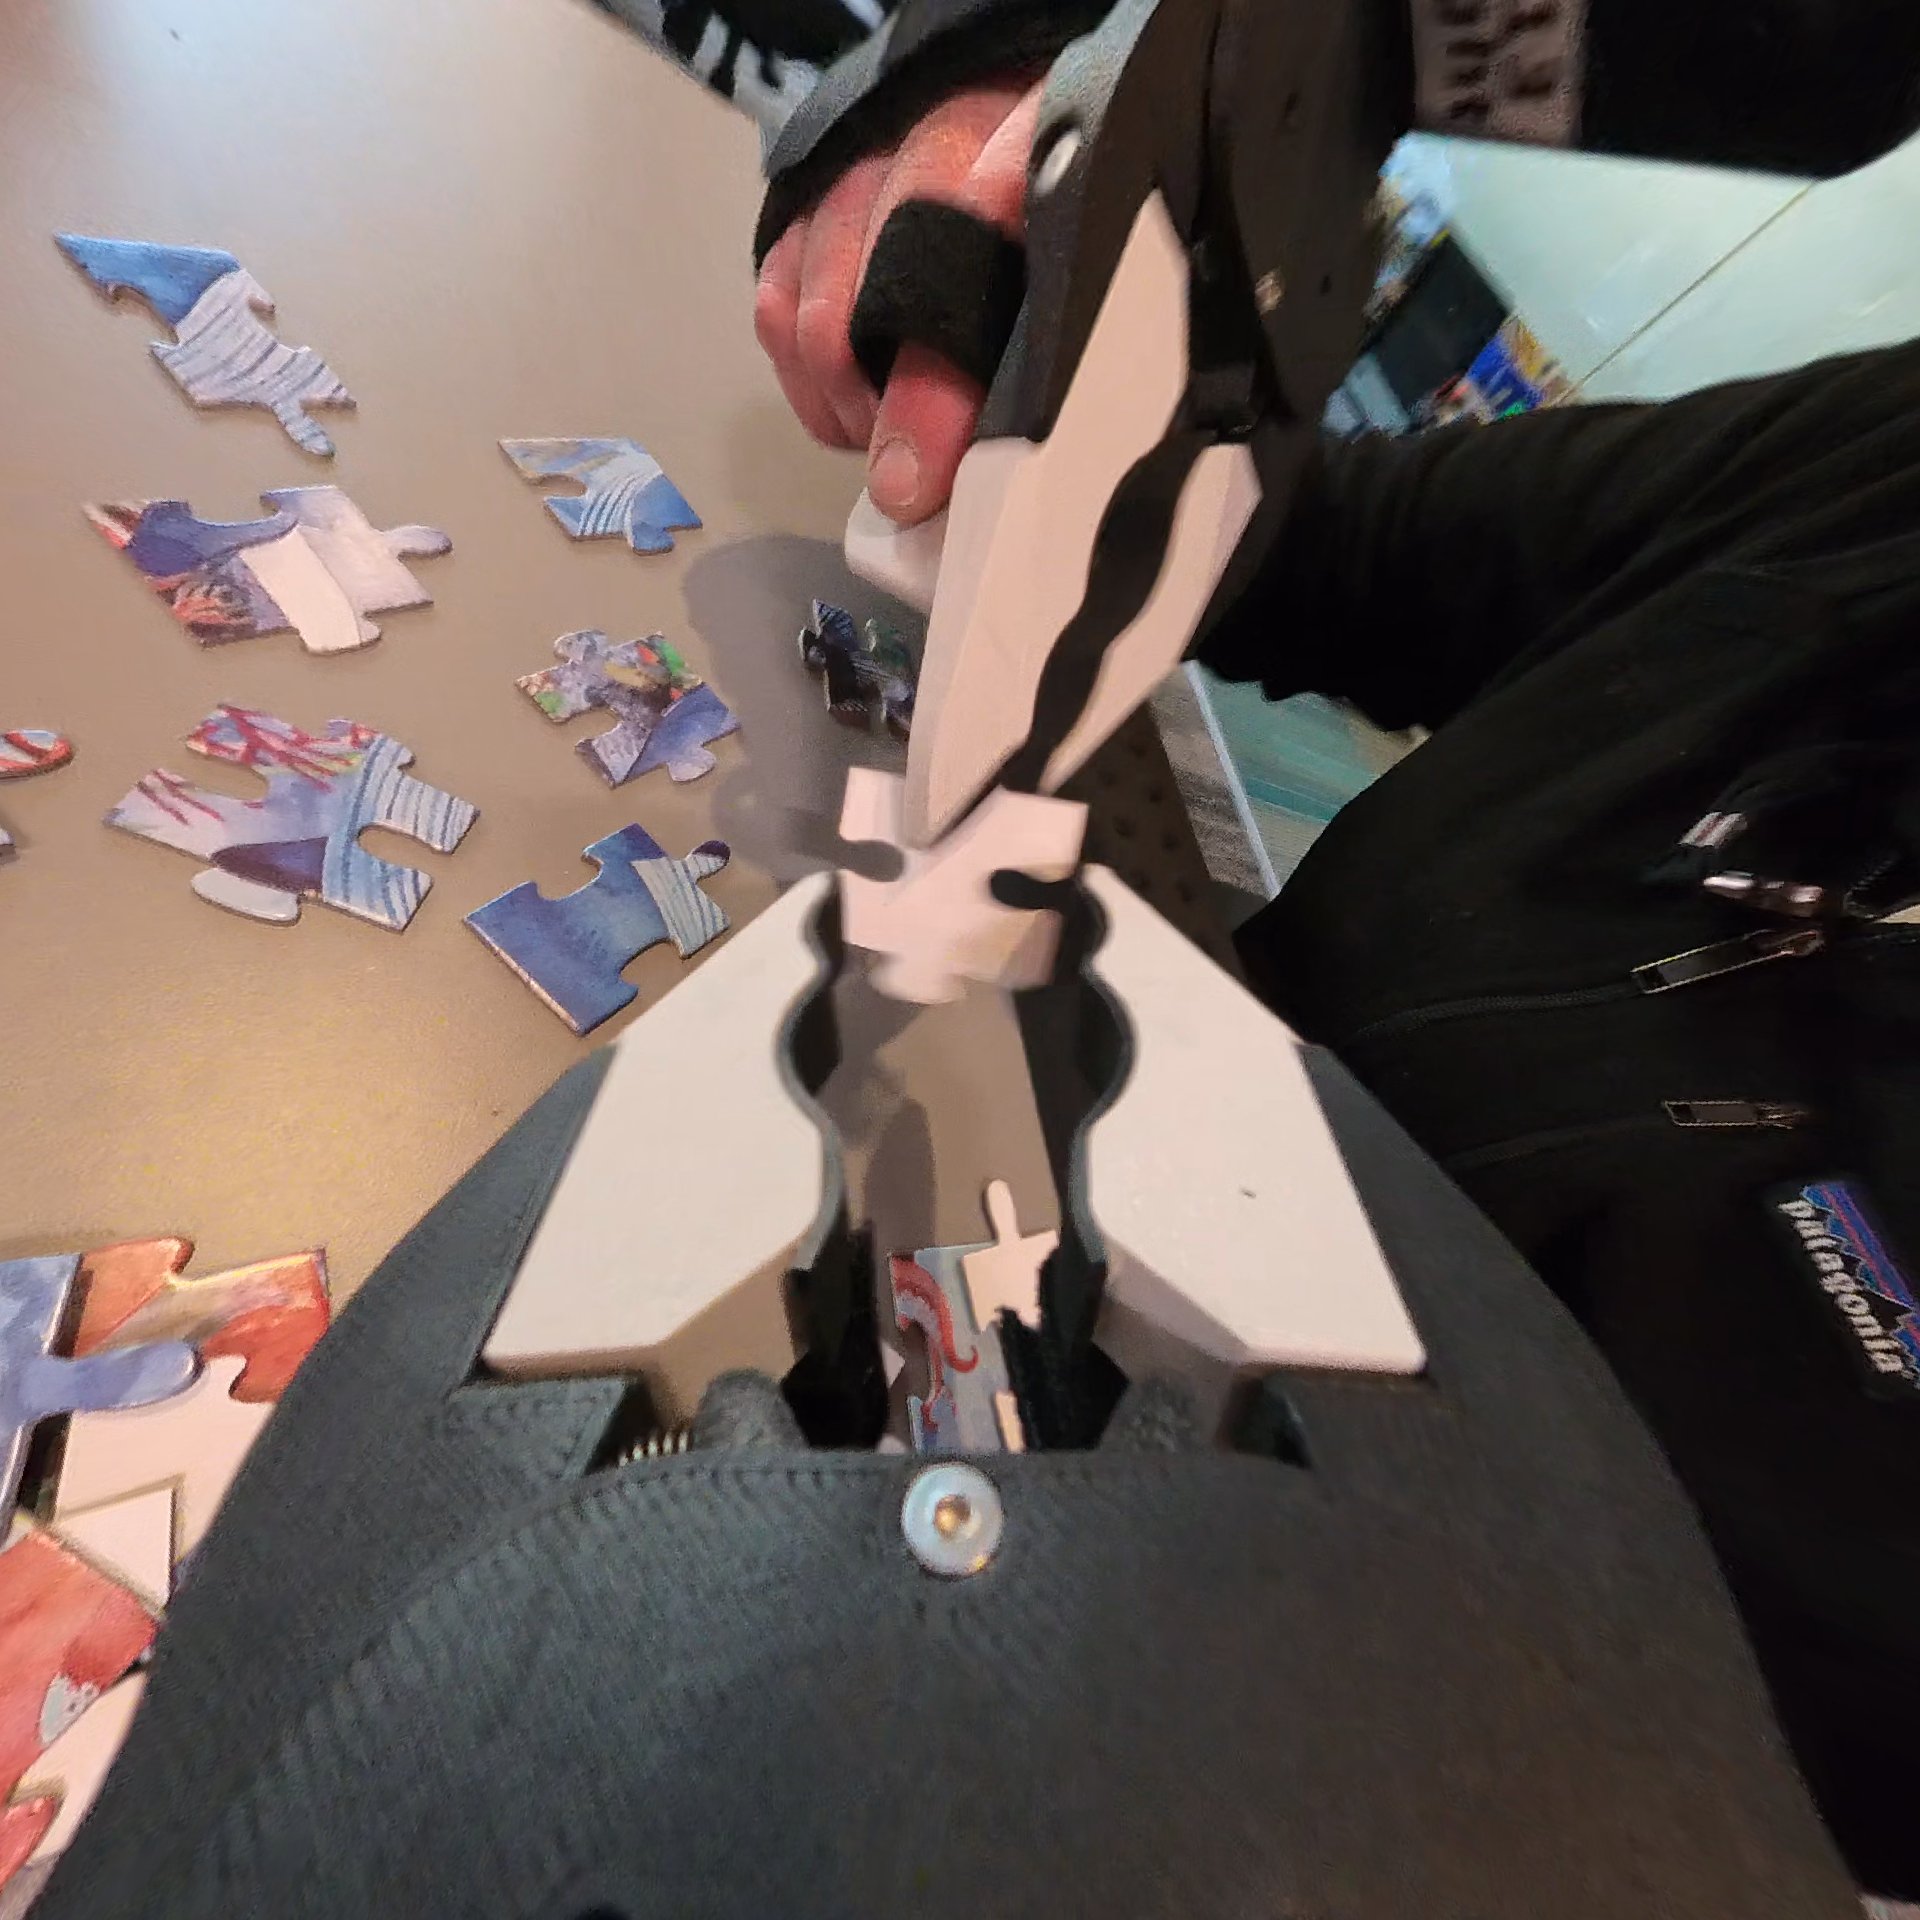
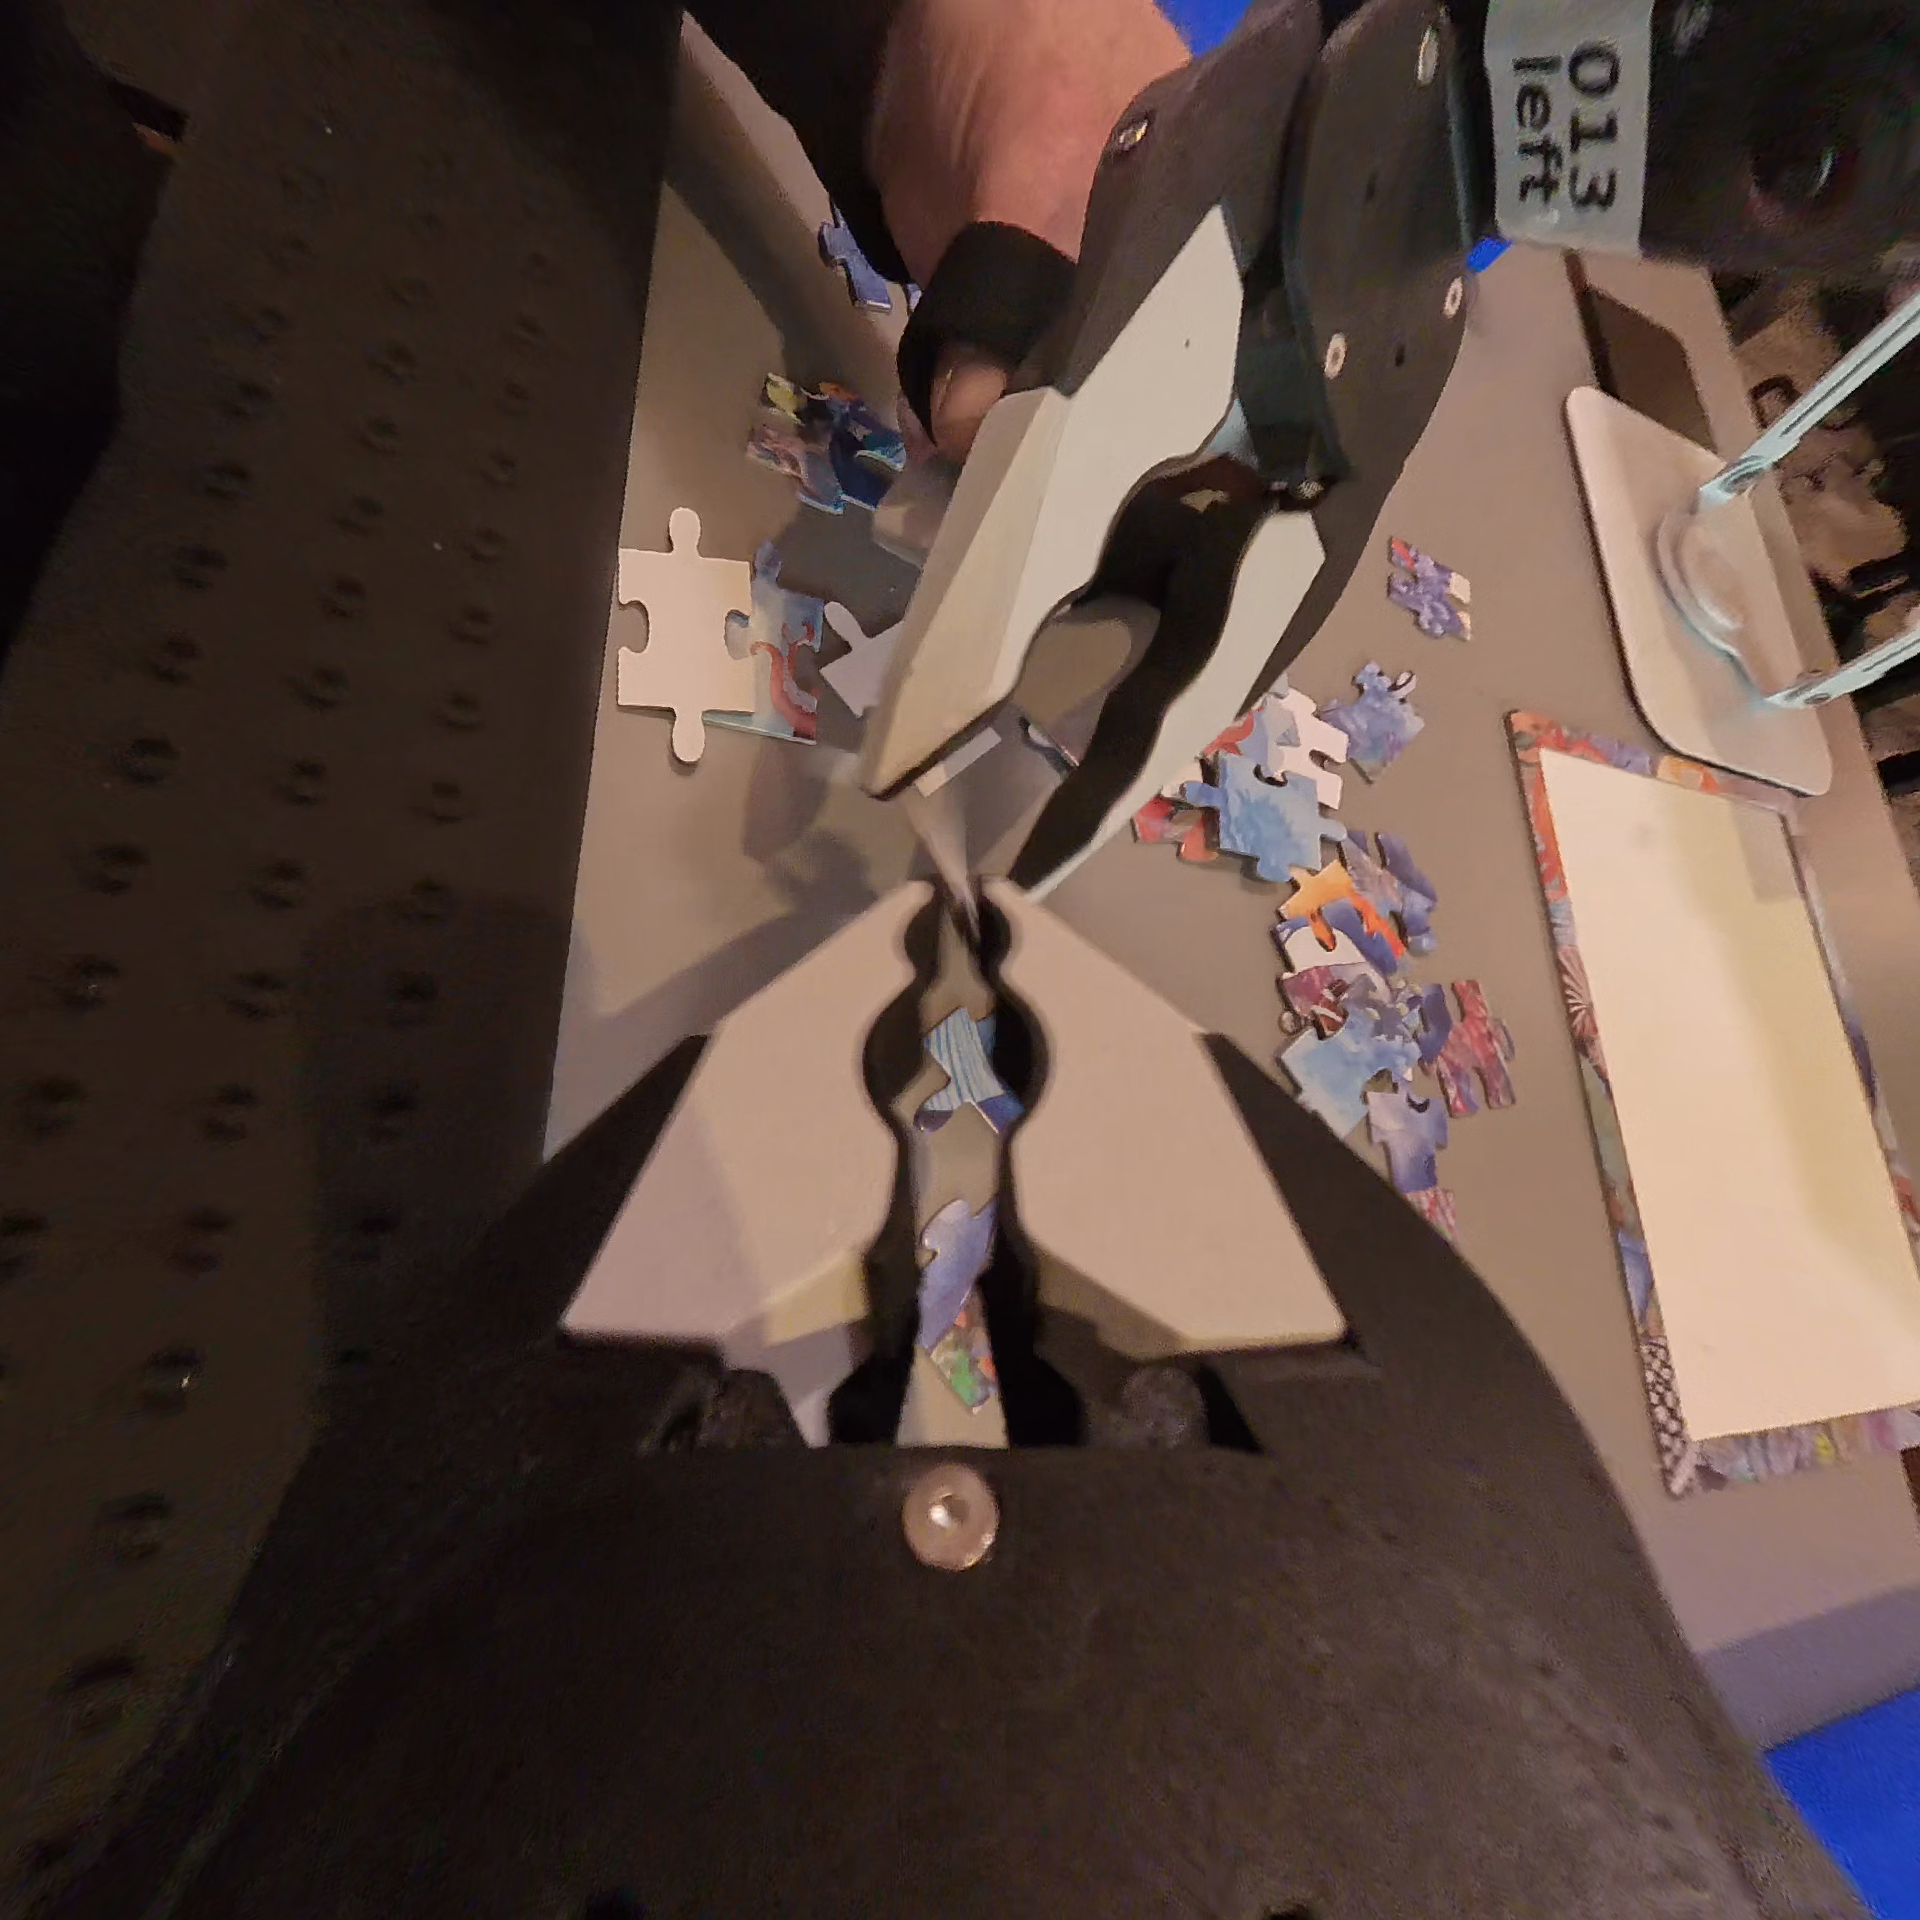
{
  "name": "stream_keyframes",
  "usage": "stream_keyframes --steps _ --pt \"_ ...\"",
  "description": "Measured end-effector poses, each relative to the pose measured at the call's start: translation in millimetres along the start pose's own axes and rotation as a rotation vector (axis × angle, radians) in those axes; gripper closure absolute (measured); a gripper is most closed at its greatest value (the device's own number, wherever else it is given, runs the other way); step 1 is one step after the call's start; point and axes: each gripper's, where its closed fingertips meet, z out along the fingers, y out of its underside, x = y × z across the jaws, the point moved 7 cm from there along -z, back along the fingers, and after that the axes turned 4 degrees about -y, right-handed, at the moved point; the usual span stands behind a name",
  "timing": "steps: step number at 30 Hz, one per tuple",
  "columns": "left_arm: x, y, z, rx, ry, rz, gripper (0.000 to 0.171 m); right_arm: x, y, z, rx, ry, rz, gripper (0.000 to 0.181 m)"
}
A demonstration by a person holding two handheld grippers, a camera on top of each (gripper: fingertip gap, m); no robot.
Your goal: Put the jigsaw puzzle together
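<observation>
Both tools meet tip to tip above the table point(image 1: 436, 312). The right tool point(image 1: 940, 831) is closed, pinching a white-backed puzzle piece point(image 1: 951, 899) at its upper edge. The left tool point(image 1: 956, 904) is spread wide, its fingers either side of that piece; contact unclear. In the right wrist view the piece point(image 2: 961, 883) shows edge-on in the right tool's point(image 2: 966, 899) tips, with the left tool point(image 2: 951, 805) just beyond. Loose pieces point(image 1: 301, 831) lie face up on the table; one piece point(image 2: 681, 634) lies white side up. A pile of pieces point(image 2: 1351, 935) sits beside the puzzle frame point(image 2: 1714, 1091).
</observation>
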Motion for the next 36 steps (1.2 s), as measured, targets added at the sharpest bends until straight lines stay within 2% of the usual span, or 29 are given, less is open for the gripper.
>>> stream_keyframes --steps 1,3,8,11,14,15,16,17,18,21,24,28,33,34,35,36 --pt "1.0 -3.0 -3.5 0.040 0.020 -0.004 0.137 2.3 0.8 -0.8 0.002 -0.006 0.018 0.181" --pt "-4.2 -5.2 -11.4 0.042 -0.044 -0.004 0.112 11.8 4.4 -5.6 0.025 -0.006 0.093 0.181" --pt "-27.0 -1.8 -43.8 -0.075 -0.410 0.188 0.106 57.8 40.2 -27.3 0.037 -0.050 0.458 0.181" --pt "-44.8 3.4 -60.7 -0.180 -0.606 0.296 0.103 80.2 68.3 -33.6 0.034 -0.155 0.671 0.181" --pt "-56.3 8.3 -67.0 -0.244 -0.655 0.320 0.098 94.3 94.0 -30.9 0.000 -0.241 0.815 0.181" --pt "-59.7 9.0 -68.0 -0.253 -0.659 0.323 0.098 100.1 102.4 -28.5 -0.020 -0.226 0.843 0.179" --pt "-63.3 10.2 -68.4 -0.270 -0.658 0.323 0.094 104.4 110.5 -26.0 -0.060 -0.209 0.856 0.161" --pt "-66.9 11.1 -68.5 -0.285 -0.660 0.318 0.091 108.7 116.6 -24.6 -0.098 -0.185 0.858 0.146" --pt "-70.5 11.4 -68.5 -0.294 -0.669 0.322 0.089 114.1 119.0 -25.2 -0.109 -0.150 0.855 0.138" --pt "-78.9 12.8 -65.2 -0.332 -0.669 0.327 0.090 125.1 111.9 -32.3 -0.104 -0.112 0.828 0.144" --pt "-86.0 14.7 -60.6 -0.369 -0.652 0.310 0.096 130.2 93.6 -32.2 -0.124 -0.095 0.718 0.146" --pt "-89.6 16.3 -55.1 -0.368 -0.646 0.304 0.115 132.8 67.9 -12.4 -0.163 -0.105 0.571 0.148" --pt "-86.5 15.1 -50.8 -0.311 -0.635 0.306 0.146 126.2 42.7 17.4 -0.109 -0.129 0.421 0.154" --pt "-83.0 15.1 -46.2 -0.306 -0.601 0.305 0.165 121.3 40.3 21.9 -0.102 -0.149 0.401 0.155" --pt "-78.3 15.3 -39.4 -0.303 -0.561 0.313 0.170 116.1 39.1 26.0 -0.101 -0.172 0.386 0.154" --pt "-70.2 16.9 -29.1 -0.308 -0.489 0.324 0.160 112.0 39.3 29.7 -0.108 -0.185 0.376 0.154"
